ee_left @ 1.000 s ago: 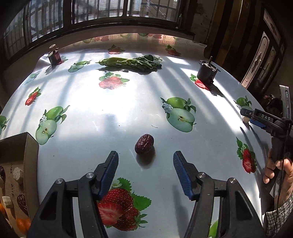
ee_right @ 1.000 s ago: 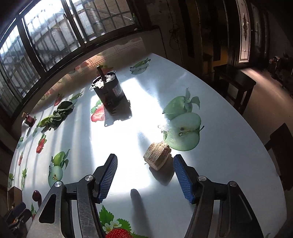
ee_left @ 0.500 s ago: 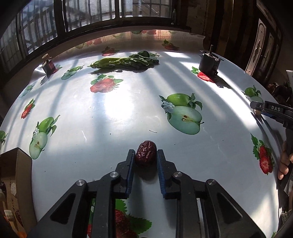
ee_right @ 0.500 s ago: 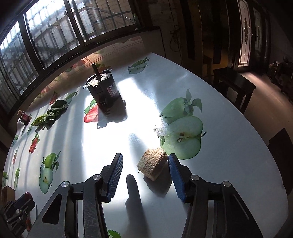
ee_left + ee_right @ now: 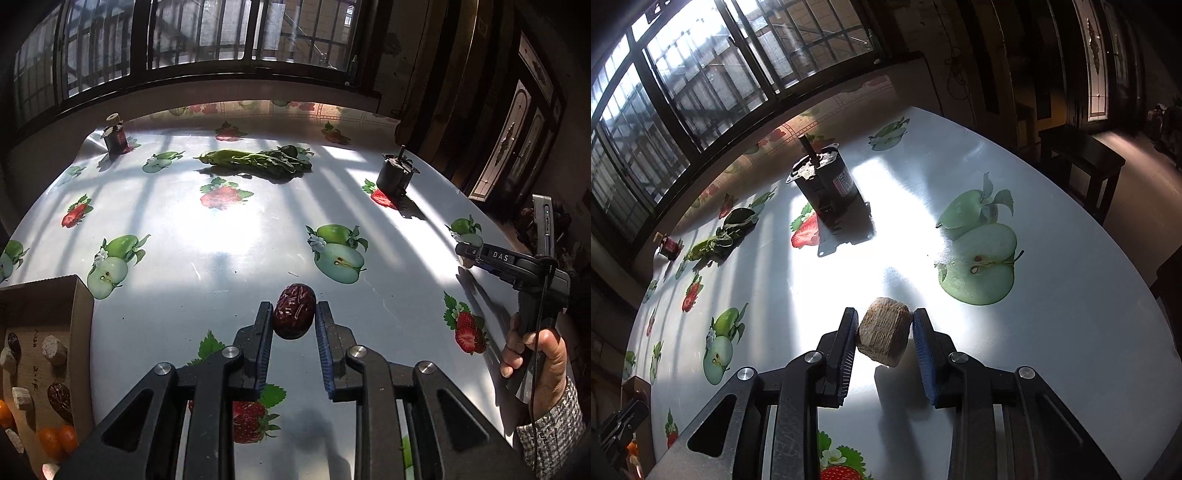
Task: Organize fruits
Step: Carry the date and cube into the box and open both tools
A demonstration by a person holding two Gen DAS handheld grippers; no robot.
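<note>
Gripping a wrinkled dark red date [image 5: 294, 311] between its blue pads, the left gripper [image 5: 294, 325] sits at the lower centre of the left wrist view, clamped on the fruit above the desk [image 5: 221, 243]. A cardboard box [image 5: 79, 295] at the lower left edge holds more dates, pale chunks and small oranges. In the right wrist view, the right gripper [image 5: 884, 334] has its pads pressed against a tan, ridged chunk [image 5: 884, 336] at the lower centre of the frame. A black motor [image 5: 827, 188] stands in the upper middle, and leafy greens [image 5: 720, 236] lie at the left.
</note>
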